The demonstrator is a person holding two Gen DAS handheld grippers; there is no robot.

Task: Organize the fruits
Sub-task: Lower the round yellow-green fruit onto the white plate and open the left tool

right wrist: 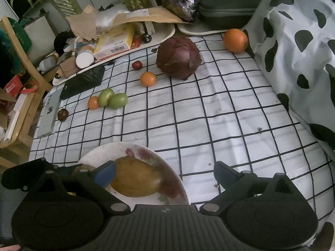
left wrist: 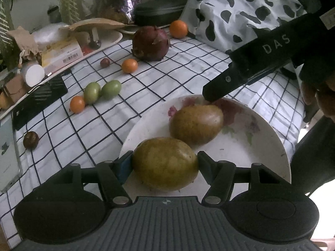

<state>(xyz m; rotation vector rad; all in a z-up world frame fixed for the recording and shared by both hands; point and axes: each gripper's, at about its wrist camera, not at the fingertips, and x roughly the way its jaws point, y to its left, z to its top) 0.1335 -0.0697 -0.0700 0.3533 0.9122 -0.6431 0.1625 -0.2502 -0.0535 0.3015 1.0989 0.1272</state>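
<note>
My left gripper [left wrist: 165, 161] is shut on a brown-green mango [left wrist: 165, 163] over the near part of a white flowered plate [left wrist: 270, 146]. A second mango [left wrist: 196, 123] lies on the plate beyond it; it also shows in the right wrist view [right wrist: 136, 177]. My right gripper [right wrist: 165, 173] is open and empty, its left finger over the plate [right wrist: 98, 154], its right finger over the cloth. In the left wrist view the right gripper's black finger [left wrist: 217, 87] hangs above the plate's far rim. On the checked cloth lie a dark red dragon fruit [right wrist: 178, 58], oranges [right wrist: 235, 40], two green fruits [right wrist: 113, 99] and small dark fruits [right wrist: 62, 114].
A cluttered white tray [right wrist: 163, 35] with boxes and jars runs along the back left. A black phone-like slab [right wrist: 83, 81] and a grey tablet [right wrist: 49, 115] lie at the left edge. A cow-print cloth [right wrist: 303, 41] rises at the right. A black case [right wrist: 226, 12] sits at the back.
</note>
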